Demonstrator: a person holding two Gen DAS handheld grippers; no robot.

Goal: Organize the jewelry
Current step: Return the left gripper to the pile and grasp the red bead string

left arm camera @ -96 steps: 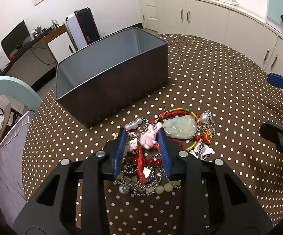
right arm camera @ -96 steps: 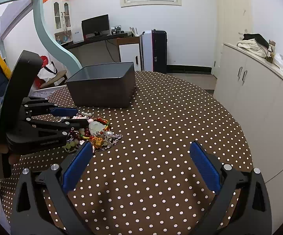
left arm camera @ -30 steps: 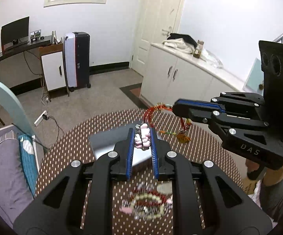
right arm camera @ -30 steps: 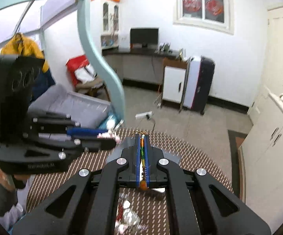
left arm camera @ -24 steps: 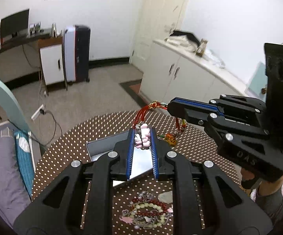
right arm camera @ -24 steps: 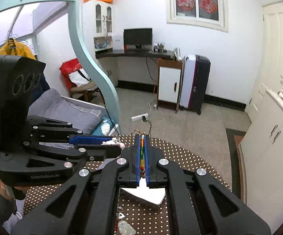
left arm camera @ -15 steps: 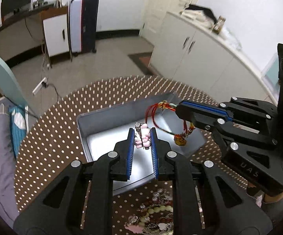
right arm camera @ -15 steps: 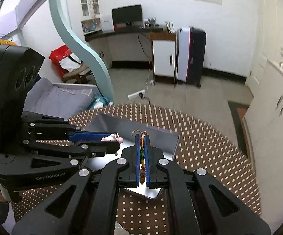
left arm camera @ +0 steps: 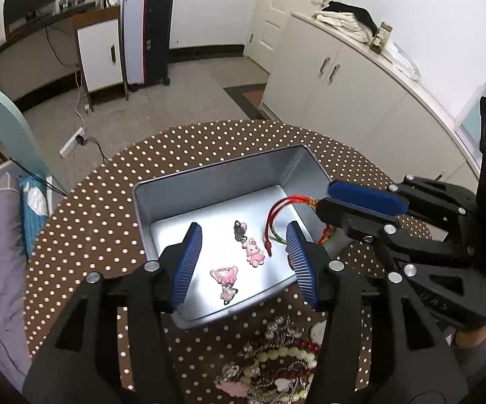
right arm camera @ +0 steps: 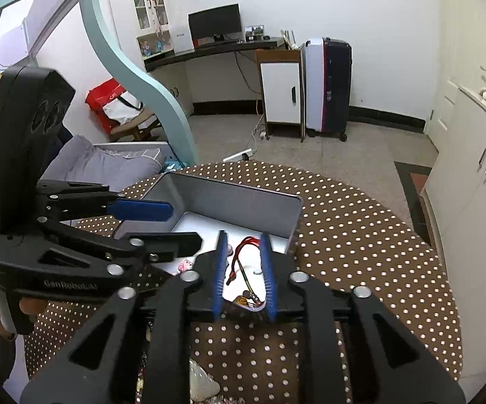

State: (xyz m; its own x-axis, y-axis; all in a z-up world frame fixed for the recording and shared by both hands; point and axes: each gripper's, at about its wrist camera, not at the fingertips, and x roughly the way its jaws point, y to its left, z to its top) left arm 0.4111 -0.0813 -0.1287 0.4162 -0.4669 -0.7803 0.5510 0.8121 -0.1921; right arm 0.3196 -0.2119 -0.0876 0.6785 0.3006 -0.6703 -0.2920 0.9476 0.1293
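A grey metal box [left arm camera: 216, 181] stands on the polka-dot table; it also shows in the right wrist view [right arm camera: 243, 198]. My left gripper [left arm camera: 244, 256] is open above the box. Pink bunny charms [left arm camera: 255, 256] and a pink charm [left arm camera: 224, 275] lie on the box floor. My right gripper [right arm camera: 244, 266] is open over the box's right side. The red braided cord bracelet [right arm camera: 243, 262] hangs between its fingers down into the box, and it shows in the left wrist view [left arm camera: 276, 215]. A heap of bead jewelry [left arm camera: 276, 367] lies in front of the box.
The round table [right arm camera: 377, 252] has a brown cloth with white dots. White cabinets [left arm camera: 360, 84] stand to the right. A grey bed [right arm camera: 101, 165] and a teal arch [right arm camera: 135, 77] are at the left. A suitcase [right arm camera: 327, 87] stands at the back.
My left gripper has opened and the pink charms have dropped into the box. My right gripper has opened and the red cord bracelet hangs loose into the box.
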